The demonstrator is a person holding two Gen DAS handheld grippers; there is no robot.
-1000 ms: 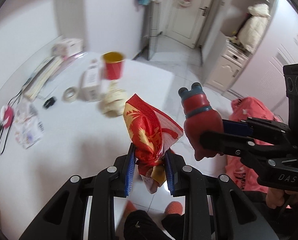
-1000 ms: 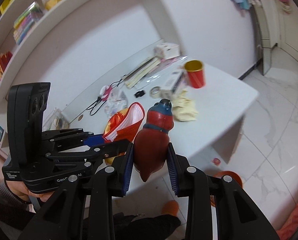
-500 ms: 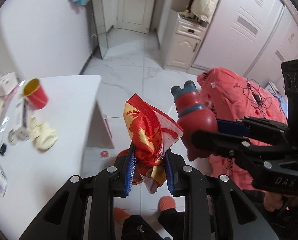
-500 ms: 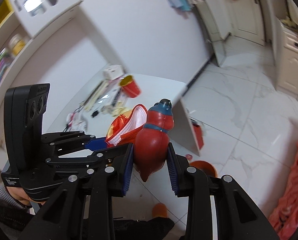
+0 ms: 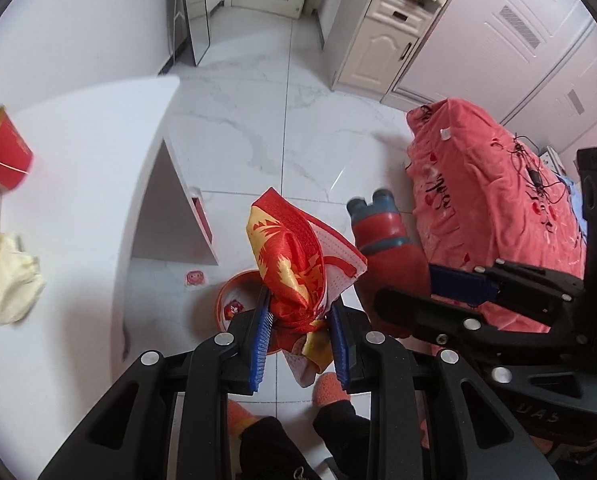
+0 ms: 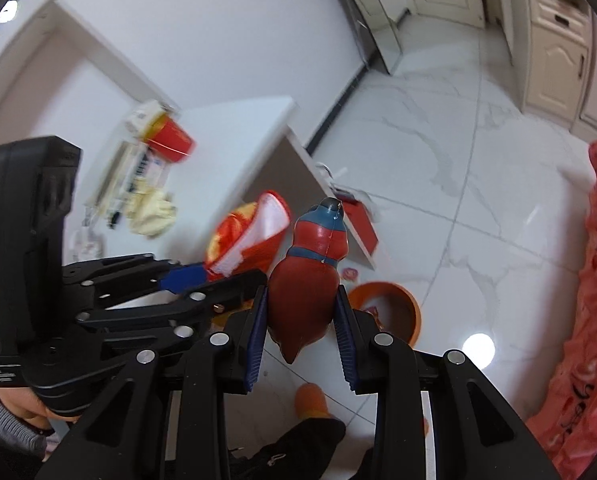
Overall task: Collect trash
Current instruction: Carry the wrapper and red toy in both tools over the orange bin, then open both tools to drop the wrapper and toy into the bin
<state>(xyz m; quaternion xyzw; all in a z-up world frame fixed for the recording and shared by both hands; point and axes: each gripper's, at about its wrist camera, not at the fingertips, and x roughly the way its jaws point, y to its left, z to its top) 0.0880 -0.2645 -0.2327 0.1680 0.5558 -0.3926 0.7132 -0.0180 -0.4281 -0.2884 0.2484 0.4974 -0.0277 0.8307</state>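
My left gripper [image 5: 300, 336] is shut on a crumpled red and yellow wrapper [image 5: 298, 264], which also shows in the right wrist view [image 6: 250, 236]. My right gripper [image 6: 301, 324] is shut on a red squeeze toy with a blue top [image 6: 310, 280], seen beside the wrapper in the left wrist view [image 5: 386, 256]. Both are held above the floor, over an orange round bin [image 6: 394, 312] that stands by the table's end; in the left wrist view the bin [image 5: 234, 296] lies partly behind the wrapper.
A white table [image 5: 78, 184] at the left carries a red cup [image 5: 2, 152] and a pale yellow cloth [image 5: 6, 276]. A bed with a pink cover [image 5: 498, 208] is at the right. White cabinets [image 5: 382, 48] stand beyond marble floor. The person's orange slippers [image 6: 312, 400] are below.
Both grippers have swung away from the table toward the floor, carrying the wrapper and the toy. The orange bin has come into view beneath them.
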